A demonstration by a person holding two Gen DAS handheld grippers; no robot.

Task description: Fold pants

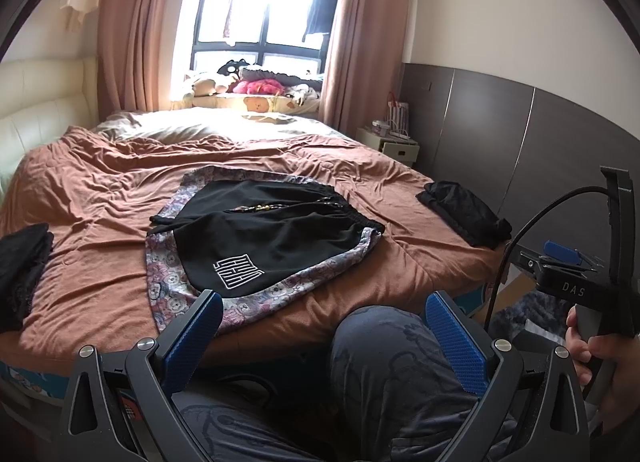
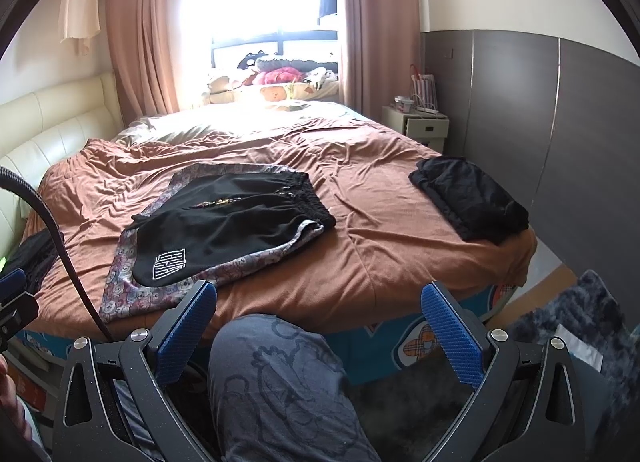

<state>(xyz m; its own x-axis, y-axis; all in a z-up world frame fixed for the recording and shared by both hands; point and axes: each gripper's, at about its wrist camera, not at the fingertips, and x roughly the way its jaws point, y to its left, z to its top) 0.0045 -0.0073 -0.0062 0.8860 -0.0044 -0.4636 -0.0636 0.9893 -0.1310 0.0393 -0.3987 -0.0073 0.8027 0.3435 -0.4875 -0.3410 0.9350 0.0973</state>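
Black shorts (image 1: 272, 234) with a white square logo lie spread on a bear-print cloth (image 1: 168, 286) near the front edge of the bed; they also show in the right wrist view (image 2: 224, 222). My left gripper (image 1: 324, 314) is open and empty, held back from the bed above my knee. My right gripper (image 2: 320, 306) is open and empty, also short of the bed edge. In the left wrist view the right gripper's body (image 1: 576, 274) shows at the right, held in a hand.
A folded black garment (image 2: 472, 198) lies at the bed's right corner. Another dark pile (image 1: 24, 266) sits at the left edge. The brown duvet (image 2: 360, 230) is wrinkled. A nightstand (image 2: 424, 126) stands by the grey wall. My knee (image 2: 280, 374) is in front.
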